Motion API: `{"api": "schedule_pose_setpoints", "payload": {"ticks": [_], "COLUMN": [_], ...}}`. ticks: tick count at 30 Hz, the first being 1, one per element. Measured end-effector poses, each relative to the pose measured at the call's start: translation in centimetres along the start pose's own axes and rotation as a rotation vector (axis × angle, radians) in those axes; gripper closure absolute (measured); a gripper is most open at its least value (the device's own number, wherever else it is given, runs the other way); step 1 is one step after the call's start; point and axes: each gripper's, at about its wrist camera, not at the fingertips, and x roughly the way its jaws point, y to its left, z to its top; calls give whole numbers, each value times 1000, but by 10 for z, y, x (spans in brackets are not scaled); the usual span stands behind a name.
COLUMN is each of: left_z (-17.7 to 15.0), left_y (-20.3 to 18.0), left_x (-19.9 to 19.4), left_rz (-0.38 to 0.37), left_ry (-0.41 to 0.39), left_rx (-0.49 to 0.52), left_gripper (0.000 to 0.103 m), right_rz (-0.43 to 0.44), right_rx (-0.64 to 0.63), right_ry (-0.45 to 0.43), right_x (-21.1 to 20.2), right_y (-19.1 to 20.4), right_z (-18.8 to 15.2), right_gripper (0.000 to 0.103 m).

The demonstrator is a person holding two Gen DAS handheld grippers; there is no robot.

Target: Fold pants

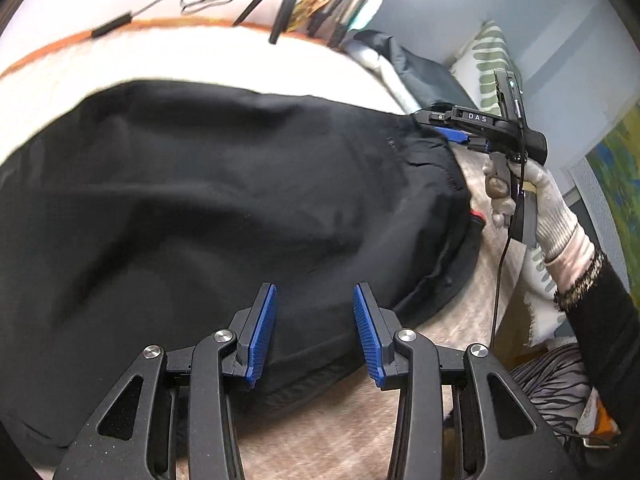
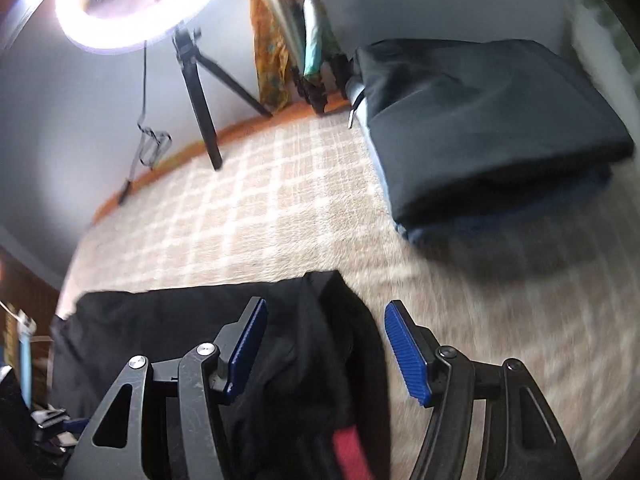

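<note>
The black pants point(image 1: 224, 208) lie spread on a checked beige blanket point(image 2: 280, 200), prob. a bed or floor surface (cannot tell which), w/ the waistband end toward the right side, where a red tag point(image 2: 352, 452) shows inside the fabric. Left claw point(image 1: 315, 332): jaws approx. half open, nothing gripped; it hangs just above the near edge of the pants, blue pads point(image 1: 264, 332) straddling the hem line, presumably positioned to pinch that edge for a fold. Right claw point(image 2: 326, 354): jaws wide open, nothing gripped; the waistband corner lies between the pads, contact w/ the left pad not confirmable. In the left wrist view the right claw body point(image 1: 484, 124) sits at the far corner of the pants, held by a gloved hand point(image 1: 532, 196). Both claws at opposite corners of one end suggests a two-point pickup, so the cloth lifts evenly w/o bunching. A folded dark garment stack point(image 2: 488, 128) lies well apart at the back, likely kept clear as finished work. Ring light point(image 2: 144, 4) on tripod point(image 2: 200, 96) stands near the wall.
</note>
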Motion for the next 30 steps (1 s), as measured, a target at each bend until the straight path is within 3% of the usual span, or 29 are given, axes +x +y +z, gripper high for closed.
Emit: {"api": "schedule_pose_setpoints", "payload": {"ticks": [2, 3, 4, 5, 6, 8, 9, 11, 13, 15, 16, 17, 22, 25, 26, 27, 30], "left_z": [0, 0, 0, -1, -2, -3, -3, -2, -2, -1, 0, 0, -1, -1, -1, -2, -1], "left_y": [3, 2, 1, 0, -1, 2, 3, 5, 6, 5, 5, 5, 6, 7, 6, 6, 7], "left_x": [0, 0, 0, 0, 0, -1, -1, -1, 0, 0, 1, 1, 0, 0, 0, 0, 0], "left_rz": [-16, -14, -10, -8, -8, -16, -22, -32, -35, -32, -30, -30, -39, -40, -39, -39, -45], "left_ry": [-6, -2, -2, -2, -5, -11, -13, -11, -10, -10, -10, -9, -7, -6, -6, -6, -8], "left_rx": [-1, 7, 20, 30, 39, 45, 39, 25, 22, 24, 24, 25, 26, 28, 30, 33, 32], "left_gripper": [65, 65, 65, 65, 65, 65, 65, 65, 65, 65, 65, 65, 65, 65, 65, 65, 65], "right_rz": [-13, -7, 4, 26, 65, 223, 229, 103, 64, 83, 90, 97, -3, -27, -12, 31, 293], "right_rx": [-58, -89, -90, -69, -12, 229, 311, 234, 140, 80, 46, 20, -160, -166, -134, -52, 247], "right_ry": [65, 102, 95, 92, 73, 22, -13, -36, -34, -42, -37, -29, 81, 133, 133, 116, 32], "right_x": [17, 24, 23, 20, 14, 1, -7, -17, -24, -27, -26, -23, 15, 33, 34, 30, 11], "right_y": [4, 6, 5, 0, -11, -51, -68, -69, -59, -46, -37, -29, 13, 16, 11, -2, -44], "right_z": [1, 0, 2, 4, 5, 1, -2, 1, 6, 13, 18, 20, 25, 22, 21, 19, -1], "right_gripper": [69, 69, 74, 87, 90, 92, 92, 92, 92, 80, 60, 54, 64, 79, 90, 91, 96]}}
